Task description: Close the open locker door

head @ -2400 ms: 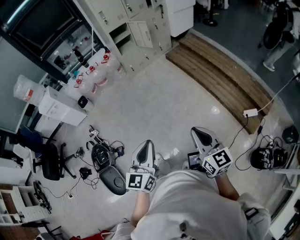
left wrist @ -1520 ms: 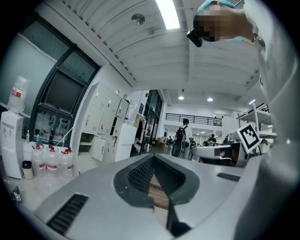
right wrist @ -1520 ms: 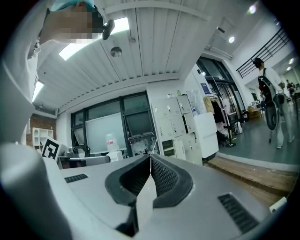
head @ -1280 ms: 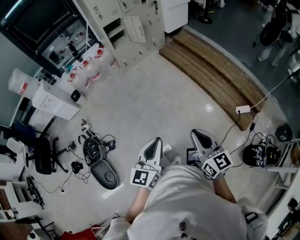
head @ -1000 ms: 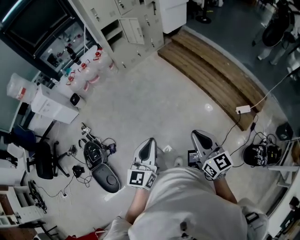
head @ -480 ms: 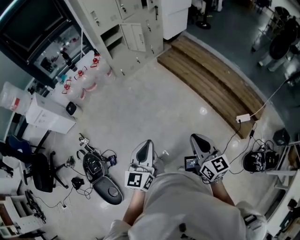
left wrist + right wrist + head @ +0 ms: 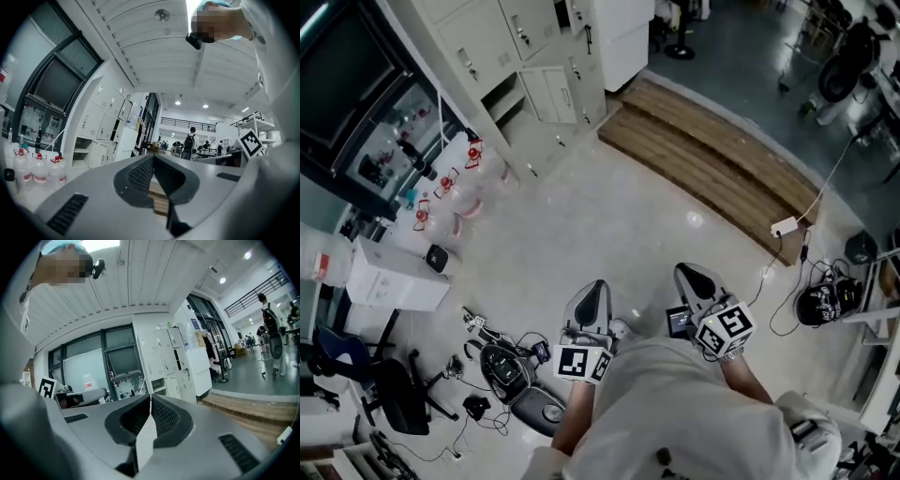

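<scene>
The bank of beige lockers (image 7: 502, 42) stands at the far upper left of the head view. One low compartment (image 7: 508, 101) is open, and its door (image 7: 546, 94) is swung out beside it. The left gripper view shows that open compartment (image 7: 80, 151) far off on the left. In the right gripper view the lockers (image 7: 164, 359) stand straight ahead in the distance. My left gripper (image 7: 593, 287) (image 7: 153, 157) is shut and holds nothing. My right gripper (image 7: 686, 273) (image 7: 150, 397) is also shut and holds nothing. Both point level towards the lockers, several steps short of them.
Water jugs (image 7: 455, 183) and a white box (image 7: 394, 281) line the wall left of the lockers. Cables and a black device (image 7: 511, 370) lie on the floor at my left. A wooden platform (image 7: 712, 169) runs along the right, with a power strip (image 7: 783, 226) and a helmet (image 7: 825, 302).
Both grippers have been carried forward across the floor, and the lockers have come nearer in the head view. Both pairs of jaws look unchanged.
</scene>
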Available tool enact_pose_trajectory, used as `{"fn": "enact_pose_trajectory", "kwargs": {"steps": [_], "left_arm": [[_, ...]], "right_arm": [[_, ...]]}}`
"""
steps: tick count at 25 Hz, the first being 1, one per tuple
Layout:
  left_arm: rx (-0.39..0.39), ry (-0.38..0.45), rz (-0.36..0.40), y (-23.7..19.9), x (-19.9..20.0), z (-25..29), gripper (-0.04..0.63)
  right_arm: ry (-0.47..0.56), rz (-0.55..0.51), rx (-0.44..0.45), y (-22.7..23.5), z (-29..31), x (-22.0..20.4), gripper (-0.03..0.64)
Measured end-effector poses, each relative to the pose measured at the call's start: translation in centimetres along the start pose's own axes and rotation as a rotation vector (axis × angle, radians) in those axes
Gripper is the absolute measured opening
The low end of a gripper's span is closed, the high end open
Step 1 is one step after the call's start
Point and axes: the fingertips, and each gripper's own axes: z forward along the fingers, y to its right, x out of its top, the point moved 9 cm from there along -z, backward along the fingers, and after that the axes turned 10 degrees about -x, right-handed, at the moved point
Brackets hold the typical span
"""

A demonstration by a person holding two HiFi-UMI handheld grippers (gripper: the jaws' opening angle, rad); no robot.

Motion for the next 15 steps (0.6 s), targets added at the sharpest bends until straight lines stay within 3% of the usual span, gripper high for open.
{"fn": "enact_pose_trajectory", "kwargs": {"steps": [7, 15], "left_arm": [[-0.025, -0.016, 0.015, -2.7, 0.3, 0.5, 0.008], [-0.002, -0.045, 0.008, -6.0, -0.1, 3.3, 0.008]], "right_arm": [[-0.005, 0.004, -0.011, -1.3, 2.9, -0.3, 0.029], [-0.029, 0.017, -0.016, 0.8, 7.3, 0.1, 0.029]]}}
